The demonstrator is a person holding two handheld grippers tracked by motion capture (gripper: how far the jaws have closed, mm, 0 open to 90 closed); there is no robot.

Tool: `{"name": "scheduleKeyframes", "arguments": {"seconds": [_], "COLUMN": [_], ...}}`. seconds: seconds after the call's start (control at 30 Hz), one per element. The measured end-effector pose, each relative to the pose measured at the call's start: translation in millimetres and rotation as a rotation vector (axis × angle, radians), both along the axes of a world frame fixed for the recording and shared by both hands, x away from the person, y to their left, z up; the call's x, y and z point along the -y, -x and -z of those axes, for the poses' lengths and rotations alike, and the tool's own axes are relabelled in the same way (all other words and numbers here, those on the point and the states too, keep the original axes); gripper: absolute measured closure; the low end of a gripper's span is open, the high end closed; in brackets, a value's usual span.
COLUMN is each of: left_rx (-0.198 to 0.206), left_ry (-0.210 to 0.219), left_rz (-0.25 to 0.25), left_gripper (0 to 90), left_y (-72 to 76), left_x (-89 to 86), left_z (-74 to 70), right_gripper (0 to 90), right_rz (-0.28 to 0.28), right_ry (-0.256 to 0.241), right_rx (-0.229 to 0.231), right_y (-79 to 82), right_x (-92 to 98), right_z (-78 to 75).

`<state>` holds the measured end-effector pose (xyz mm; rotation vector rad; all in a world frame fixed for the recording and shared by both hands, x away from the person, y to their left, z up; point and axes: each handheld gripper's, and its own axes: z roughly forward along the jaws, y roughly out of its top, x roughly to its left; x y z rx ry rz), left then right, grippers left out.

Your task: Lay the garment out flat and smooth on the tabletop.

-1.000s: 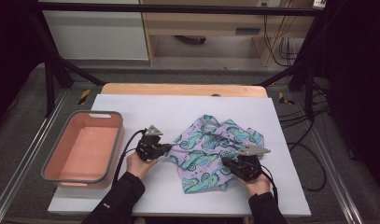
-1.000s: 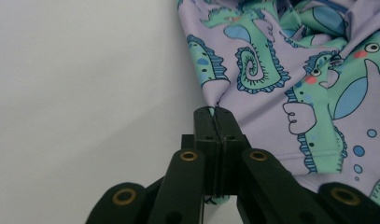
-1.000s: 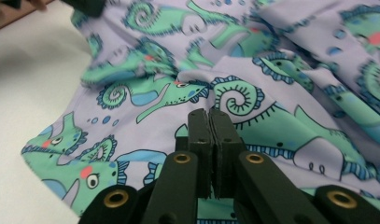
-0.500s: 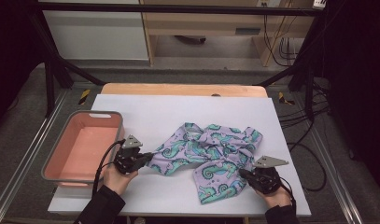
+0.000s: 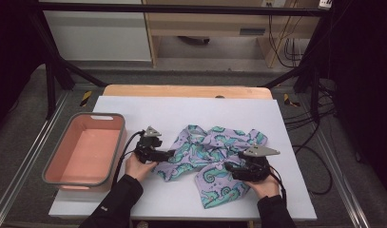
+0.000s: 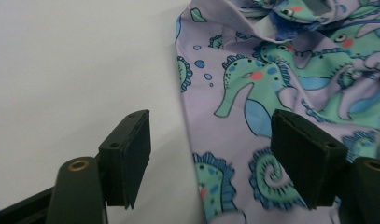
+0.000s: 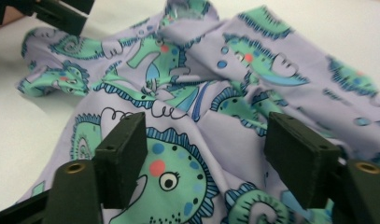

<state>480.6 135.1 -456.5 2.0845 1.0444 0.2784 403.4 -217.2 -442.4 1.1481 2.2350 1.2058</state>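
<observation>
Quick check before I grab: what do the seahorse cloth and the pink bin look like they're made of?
The seahorse cloth looks like thin, soft printed fabric, possibly a stretchy knit: it bunches into loose folds and has a matte face. The pink bin looks like moulded plastic with a grey rim, smooth and slightly glossy.

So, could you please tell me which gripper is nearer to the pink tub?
Left. The left gripper sits just right of the pink tub, at the cloth's left edge; the right gripper is farther off, over the cloth's near right part.
</observation>
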Motion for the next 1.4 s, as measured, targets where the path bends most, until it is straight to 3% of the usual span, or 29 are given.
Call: {"name": "scheduleKeyframes", "arguments": {"seconds": [0.1,0.27,0.3,0.37,0.47,0.53,0.57,0.67,0.8,0.87,0.93,1.0,1.03,1.13,1.2,1.3,1.4], "left_rx": [-0.015,-0.120,-0.128,-0.094,-0.080,-0.084,-0.077,-0.048,0.011,0.023,0.023,0.015,0.015,0.006,0.000,0.001,-0.003], "left_ry": [0.013,0.084,0.081,0.031,-0.011,-0.020,-0.030,-0.034,-0.011,-0.022,-0.005,0.023,0.025,0.009,0.014,0.022,0.025], "left_rz": [-0.001,0.000,0.003,-0.002,-0.006,0.010,0.014,-0.008,-0.045,-0.055,-0.056,-0.048,-0.044,-0.036,-0.033,-0.017,-0.012], "left_gripper": [33.8,51.0,55.5,62.9,75.8,87.5,88.6,89.6,89.7,89.7,89.6,89.5,89.5,89.3,89.2,89.1,89.1], "left_y": [-6.7,-15.0,-14.9,-12.2,-10.7,-9.3,-8.5,-4.8,2.1,6.6,12.1,18.7,21.4,23.2,22.9,23.5,22.6], "left_x": [3.8,1.7,2.7,6.2,8.7,8.8,8.6,4.1,-15.7,-24.5,-32.6,-36.9,-37.4,-34.7,-33.0,-31.8,-30.9], "left_z": [8.3,16.7,17.5,17.4,16.3,16.3,15.6,8.2,-10.3,-16.0,-16.9,-13.3,-10.7,-5.0,-3.3,-1.6,0.2], "right_gripper": [45.8,73.3,77.8,84.1,86.3,86.5,86.7,86.9,87.0,87.0,86.0,80.2,71.0,51.0,41.0,37.0,39.3], "right_rz": [-0.018,-0.033,-0.039,-0.049,-0.061,-0.071,-0.073,-0.090,-0.123,-0.150,-0.174,-0.186,-0.190,-0.163,-0.117,-0.048,0.007], "right_ry": [-0.003,-0.001,0.000,0.000,0.001,0.005,0.003,0.001,-0.002,-0.004,0.013,0.011,0.007,0.009,-0.006,0.004,0.061], "right_rx": [-0.046,-0.063,-0.057,-0.066,-0.066,-0.065,-0.068,-0.059,-0.063,-0.089,-0.114,-0.100,-0.086,-0.020,0.020,0.060,0.054], "right_y": [-3.0,2.0,1.8,2.9,4.0,5.1,6.2,10.2,21.2,26.4,30.1,30.4,28.9,18.1,5.0,-18.1,-43.9], "right_x": [-3.3,-3.2,-3.4,-4.2,-5.9,-6.7,-7.1,-6.6,-3.8,-2.8,-5.5,-9.7,-11.7,-17.1,-18.1,-15.5,-10.3], "right_z": [7.9,9.9,10.1,8.8,6.5,5.1,4.2,0.4,-5.7,-5.2,-1.6,-0.6,-2.1,-9.3,-13.5,-13.7,-6.1]}}
